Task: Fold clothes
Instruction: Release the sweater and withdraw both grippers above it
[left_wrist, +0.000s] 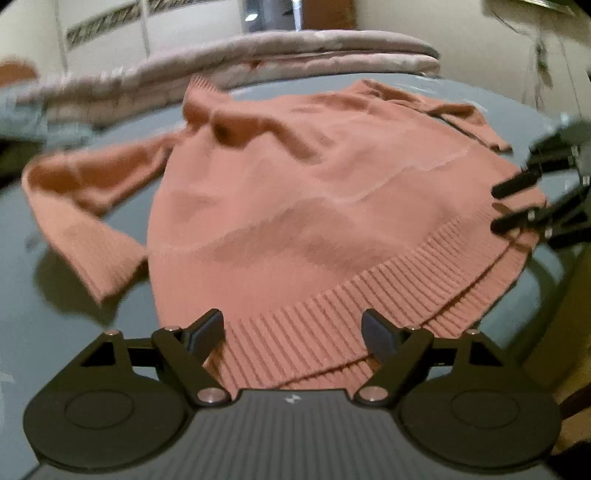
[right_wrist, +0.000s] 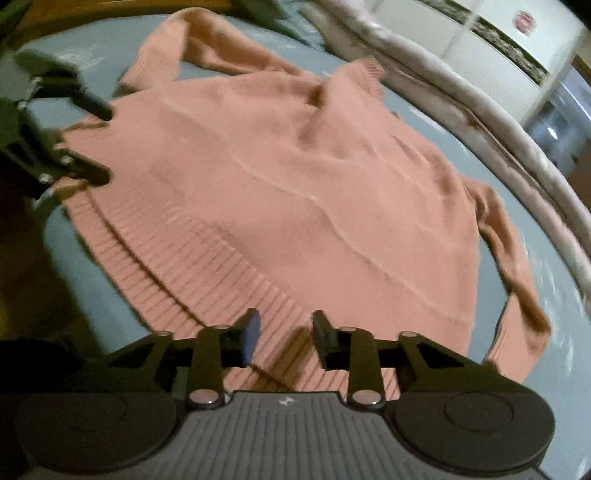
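A salmon-pink knit sweater (left_wrist: 314, 192) (right_wrist: 295, 177) lies spread on a grey-blue sheet (left_wrist: 66, 332) (right_wrist: 554, 206), ribbed hem toward me. One sleeve (left_wrist: 74, 206) trails out to the left in the left wrist view; the other sleeve (right_wrist: 517, 258) runs down the right side in the right wrist view. My left gripper (left_wrist: 291, 326) (right_wrist: 102, 144) is open wide above one end of the hem, nothing pressed between its pads. My right gripper (right_wrist: 286, 328) (left_wrist: 496, 207) is open more narrowly over the hem's other corner, pads apart and clear of the knit.
A rolled pinkish blanket (left_wrist: 295, 48) (right_wrist: 461, 122) lies along the far side of the sheet. Behind it stands a white cabinet (right_wrist: 480, 55). The sheet's near edge drops off into a dark gap (right_wrist: 44, 277) below the hem.
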